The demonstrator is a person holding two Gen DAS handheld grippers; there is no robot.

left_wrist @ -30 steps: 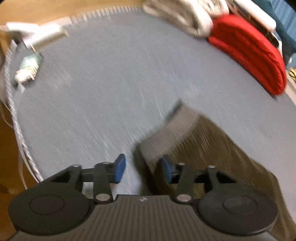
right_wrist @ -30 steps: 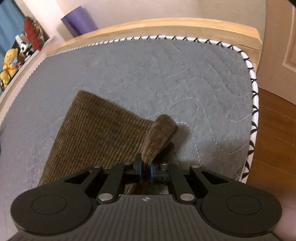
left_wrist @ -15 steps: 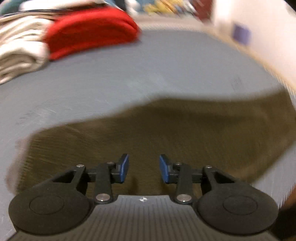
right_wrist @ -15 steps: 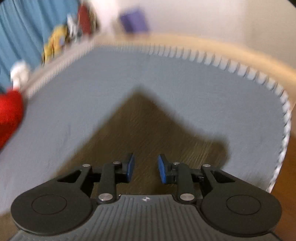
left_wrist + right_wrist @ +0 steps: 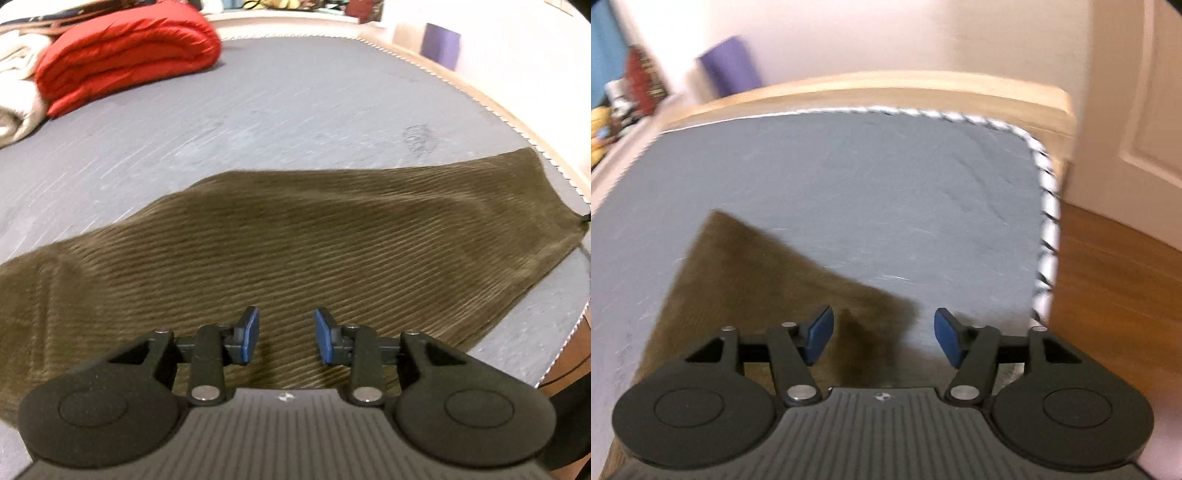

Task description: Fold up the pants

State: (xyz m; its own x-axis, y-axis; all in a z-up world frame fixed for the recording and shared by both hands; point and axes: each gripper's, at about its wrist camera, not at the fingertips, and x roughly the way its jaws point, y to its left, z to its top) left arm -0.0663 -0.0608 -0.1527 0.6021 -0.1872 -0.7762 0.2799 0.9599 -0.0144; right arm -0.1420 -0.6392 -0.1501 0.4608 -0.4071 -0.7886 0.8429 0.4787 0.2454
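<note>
Two grippers poised over the pants (image 5: 295, 236), nothing grasped.
Left gripper (image 5: 285, 334) closing empty, right gripper (image 5: 882, 336) opening empty; the near edge should be pinched squarely.

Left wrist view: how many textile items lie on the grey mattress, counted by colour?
Brown: 1, the pants
Red: 1, the folded blanket
Cream: 1, the folded blanket
Total: 3
</note>
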